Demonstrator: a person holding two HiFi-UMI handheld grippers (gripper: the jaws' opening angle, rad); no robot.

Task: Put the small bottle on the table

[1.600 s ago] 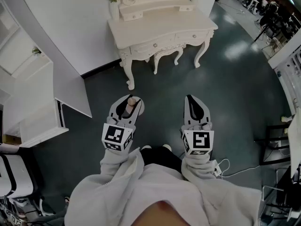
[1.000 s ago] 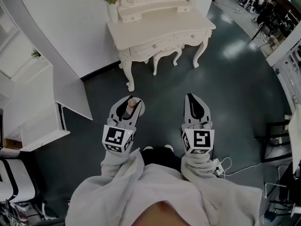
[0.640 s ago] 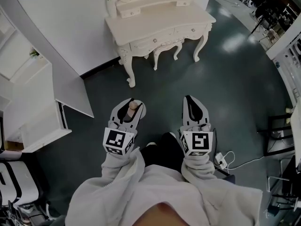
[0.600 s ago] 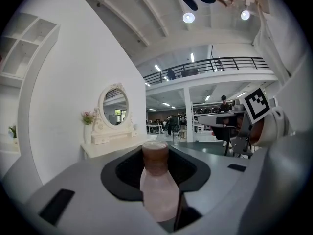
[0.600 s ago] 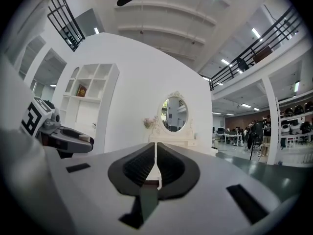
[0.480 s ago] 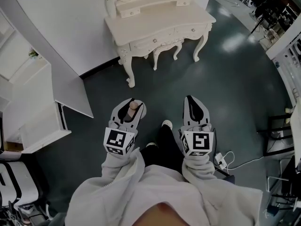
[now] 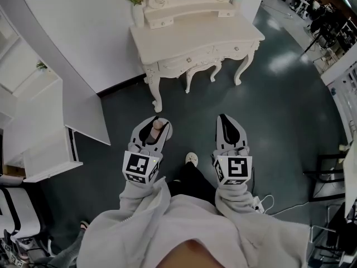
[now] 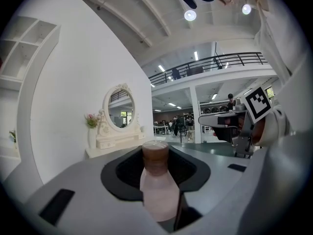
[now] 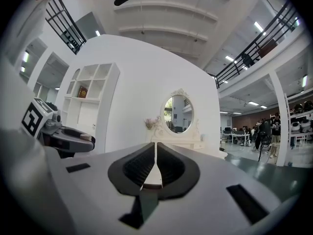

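Note:
My left gripper [image 7: 154,125] is shut on a small pale-pink bottle [image 8: 159,190] with a brown cap [image 7: 158,124], held upright between the jaws. My right gripper [image 7: 225,119] is shut with nothing in it; its jaws meet in the right gripper view [image 9: 155,156]. Both grippers are held out at waist height over the dark floor. The cream dressing table [image 7: 195,38], with an oval mirror [image 8: 119,108], stands ahead of me, well beyond both grippers; it also shows in the right gripper view [image 9: 193,148].
A vase of pink flowers [image 7: 136,4] stands on the table's left end, and a small raised drawer shelf [image 7: 189,10] sits under the mirror. White shelving [image 7: 39,121] is on my left. Chairs and a cable [image 7: 268,202] lie to the right.
The dressing table has shifted a little in the head view as I step forward, one foot now showing between the grippers. Both grippers keep their pose, and the bottle stays gripped.

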